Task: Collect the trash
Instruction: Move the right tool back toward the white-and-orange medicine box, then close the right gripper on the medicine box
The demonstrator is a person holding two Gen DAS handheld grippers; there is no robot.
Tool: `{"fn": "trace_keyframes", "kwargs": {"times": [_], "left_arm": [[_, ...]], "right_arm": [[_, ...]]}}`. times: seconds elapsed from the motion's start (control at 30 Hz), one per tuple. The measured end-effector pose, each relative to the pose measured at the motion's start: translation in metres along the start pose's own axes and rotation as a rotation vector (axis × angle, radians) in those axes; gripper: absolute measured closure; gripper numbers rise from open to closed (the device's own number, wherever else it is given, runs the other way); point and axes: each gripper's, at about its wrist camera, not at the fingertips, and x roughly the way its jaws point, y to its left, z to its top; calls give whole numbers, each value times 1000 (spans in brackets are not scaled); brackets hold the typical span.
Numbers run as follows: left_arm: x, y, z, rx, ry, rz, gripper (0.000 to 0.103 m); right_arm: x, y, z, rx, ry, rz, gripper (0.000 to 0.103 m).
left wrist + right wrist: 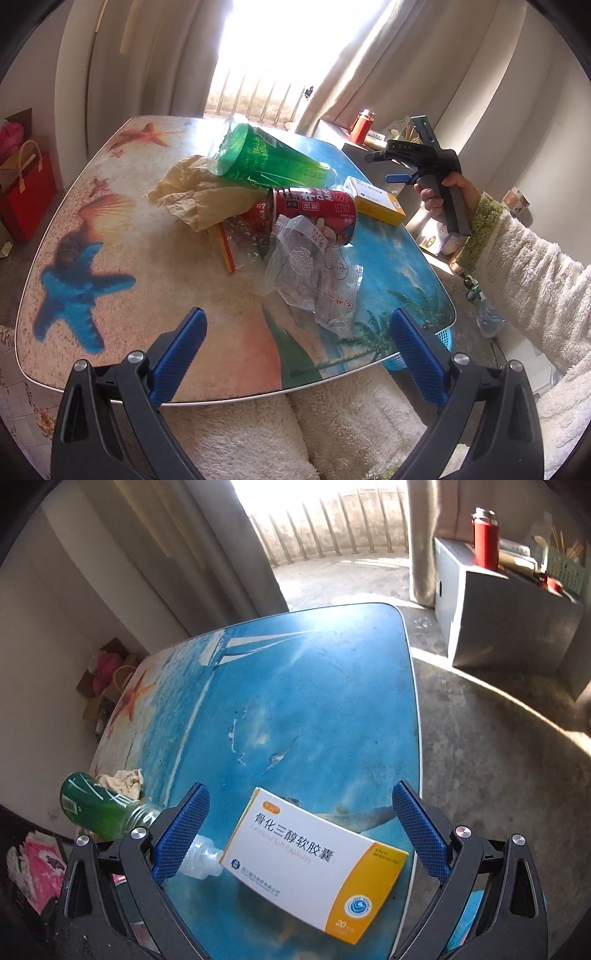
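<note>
**Both grippers open, trash piled mid-table**

Your beach-print table point(122, 236) fills most of the left wrist view, with the trash heaped at its centre. Largest first: the green bottle point(266, 158) lies on its side, crumpled paper point(192, 195) to its left, a red cup point(317, 218) tipped over below it, clear bags point(314, 280) spilling toward the bottom. The pill box point(314, 871) sits low centre in the right wrist view, between your right gripper point(301, 834) fingers, untouched. Your left gripper point(295, 354) hangs wide open, holding nothing.
</note>
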Motion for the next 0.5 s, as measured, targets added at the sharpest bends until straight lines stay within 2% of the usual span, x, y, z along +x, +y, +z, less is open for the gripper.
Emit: {"fn": "trace_keyframes", "kwargs": {"times": [0.1,0.2,0.4,0.5], "left_arm": [[1,8,0,-22,5,10,6],[2,14,1,-35,6,8,6],[5,15,6,-29,9,-9,6],[7,13,7,-19,12,-18,6]], "right_arm": [[14,-16,-3,94,49,34,8],[17,-19,-12,105,80,50,8],[6,-6,-45,31,143,86,8],[0,5,-56,-52,142,23,8]]}}
